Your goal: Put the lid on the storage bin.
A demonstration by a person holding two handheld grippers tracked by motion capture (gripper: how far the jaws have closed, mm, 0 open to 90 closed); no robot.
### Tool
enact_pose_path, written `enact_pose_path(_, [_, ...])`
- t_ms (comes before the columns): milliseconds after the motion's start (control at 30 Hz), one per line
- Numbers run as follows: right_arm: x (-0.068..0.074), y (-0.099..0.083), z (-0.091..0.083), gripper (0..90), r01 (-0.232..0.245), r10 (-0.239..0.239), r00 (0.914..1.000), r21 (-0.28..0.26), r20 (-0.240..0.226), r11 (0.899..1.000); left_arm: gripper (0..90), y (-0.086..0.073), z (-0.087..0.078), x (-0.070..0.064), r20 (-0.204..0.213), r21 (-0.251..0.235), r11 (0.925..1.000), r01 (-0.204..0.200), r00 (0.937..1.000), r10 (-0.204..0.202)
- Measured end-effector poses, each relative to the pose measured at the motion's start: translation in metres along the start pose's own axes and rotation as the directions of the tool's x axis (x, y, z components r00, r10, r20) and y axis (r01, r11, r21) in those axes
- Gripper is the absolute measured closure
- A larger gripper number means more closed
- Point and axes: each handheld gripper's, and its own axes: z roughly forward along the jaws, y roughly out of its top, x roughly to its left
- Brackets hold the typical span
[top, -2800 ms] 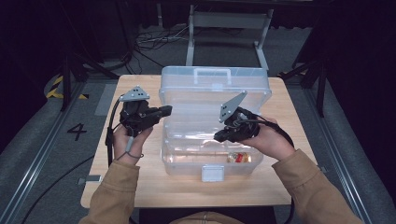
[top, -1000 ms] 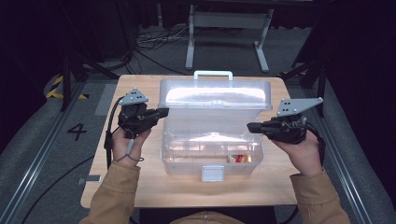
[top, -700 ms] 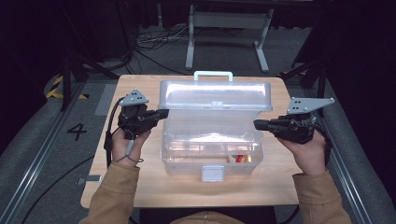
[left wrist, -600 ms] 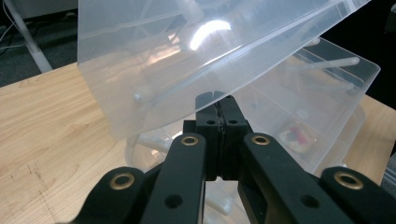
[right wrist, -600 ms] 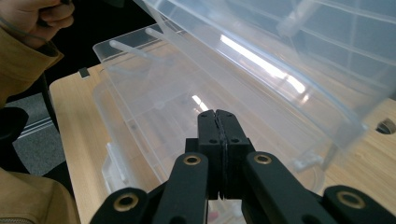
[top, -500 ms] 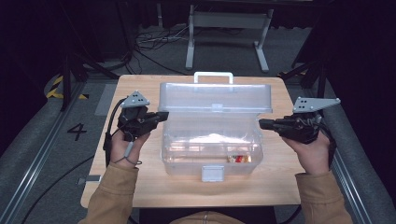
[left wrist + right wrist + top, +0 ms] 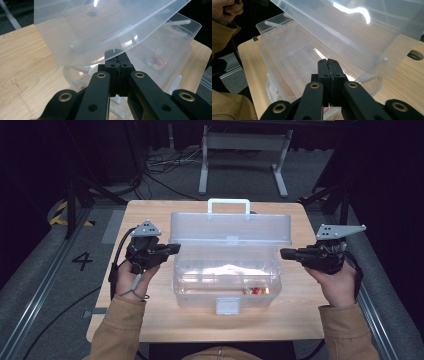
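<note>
Sitting mid-table [image 7: 150,320], the clear plastic box [image 7: 226,280] has its lid [image 7: 230,227] raised (small red bits lie in one compartment). The left gripper [image 7: 172,248] and right gripper [image 7: 284,253] flank it, each with jaws pressed together on nothing.

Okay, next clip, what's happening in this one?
A person sits at a wooden table with a gripper in each hand, either side of a clear plastic box whose lid stands open. The left gripper is at the box's left end and the right gripper just off its right end. Both have their jaws closed on nothing. Small coloured items lie inside.
</note>
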Motion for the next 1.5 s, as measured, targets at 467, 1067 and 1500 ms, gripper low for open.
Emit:
enact_pose_path(467, [-0.003,-0.0031,-0.0003,89.7,-0.029,0.028,0.9996,0.049,0.01,0.998,89.0,-0.0016,0.0013,0.0003,0.07,0.083,0.995,0.056,0.9956,-0.062])
enact_pose_path(1067, [-0.0049,-0.0061,0.0059,89.7,-0.053,0.053,0.9986,0.132,0.001,0.99,86.8,-0.0033,0.0017,-0.0021,0.069,0.166,0.9852,0.042,0.9962,-0.054])
enact_pose_path(1500, [-0.0052,-0.0071,0.0075,89.6,-0.058,0.062,0.9979,0.184,-0.017,0.981,85.9,-0.0048,0.0014,-0.0008,0.078,0.218,0.9753,0.034,0.9956,-0.053])
